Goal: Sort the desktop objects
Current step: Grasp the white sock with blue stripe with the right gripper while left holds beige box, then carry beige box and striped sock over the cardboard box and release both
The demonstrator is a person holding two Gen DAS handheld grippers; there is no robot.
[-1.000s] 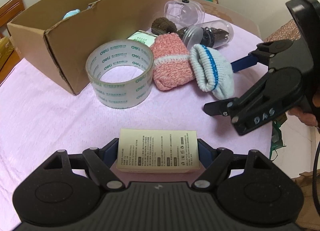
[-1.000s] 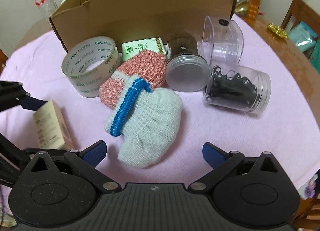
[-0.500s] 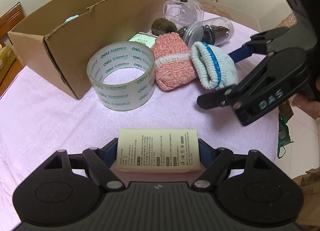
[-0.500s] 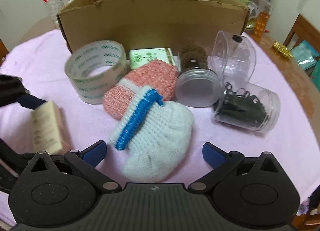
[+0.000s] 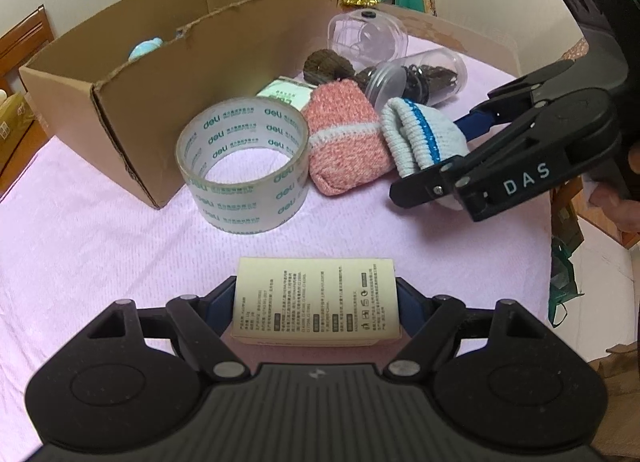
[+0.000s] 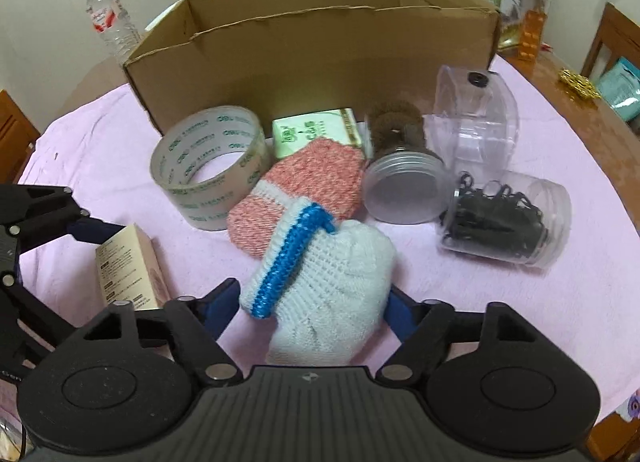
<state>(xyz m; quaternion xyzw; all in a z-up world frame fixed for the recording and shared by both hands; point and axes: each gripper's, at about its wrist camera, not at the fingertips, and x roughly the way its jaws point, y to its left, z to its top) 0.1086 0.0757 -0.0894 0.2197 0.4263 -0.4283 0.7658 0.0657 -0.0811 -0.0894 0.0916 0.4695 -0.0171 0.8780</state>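
Note:
My left gripper (image 5: 316, 298) is shut on a cream printed box (image 5: 316, 302), held just above the pink cloth; the box also shows in the right wrist view (image 6: 128, 270). My right gripper (image 6: 312, 310) has its blue fingers against both sides of a white knit sock with a blue stripe (image 6: 320, 278), which also shows in the left wrist view (image 5: 420, 138). A pink knit sock (image 6: 304, 190) lies touching it. An open cardboard box (image 6: 312, 62) stands behind.
A clear tape roll (image 6: 208, 162), a green packet (image 6: 316, 130), a brown hair tie (image 6: 394, 122), a jar of black hair ties (image 6: 500, 222), its lid (image 6: 404, 192) and a clear container (image 6: 476, 118) lie around. A water bottle (image 6: 108, 26) stands at the back left.
My right gripper has moved forward around the white sock and its fingers have closed in on it. My left gripper still holds the cream box in place.

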